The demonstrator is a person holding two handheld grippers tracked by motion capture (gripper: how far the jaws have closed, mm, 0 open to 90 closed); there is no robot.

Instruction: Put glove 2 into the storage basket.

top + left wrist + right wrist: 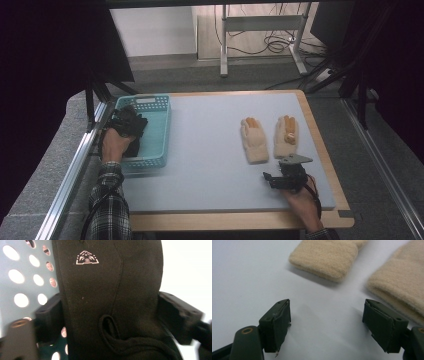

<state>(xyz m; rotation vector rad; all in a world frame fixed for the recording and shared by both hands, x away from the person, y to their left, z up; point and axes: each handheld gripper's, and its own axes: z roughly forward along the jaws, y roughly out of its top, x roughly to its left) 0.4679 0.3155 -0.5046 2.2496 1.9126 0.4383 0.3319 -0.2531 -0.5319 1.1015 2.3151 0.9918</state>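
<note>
Your left gripper [131, 126] sits over the near-left part of the blue basket [159, 107], and the left gripper view shows a black glove [110, 302] lying between its jaws, one jaw against each side of the fabric. Judged as a pinch on the glove, though the contact faces themselves are hidden by cloth. The glove bears a small white emblem [87, 258] and a folded cuff low in that view. The step in hand appears to be moving the black glove at the basket. Lift or lower it straight, clear of the basket wall, so the hanging cuff does not snag on the perforated side.

Your right gripper [286, 179] rests low over the grey mat [210, 150], on the side away from the basket, with its jaws spread wide and nothing between them. The two beige gloves [256, 141] lie flat side by side just beyond it. Keep that hand where it is until the left is free; then approach a cuff edge squarely.
</note>
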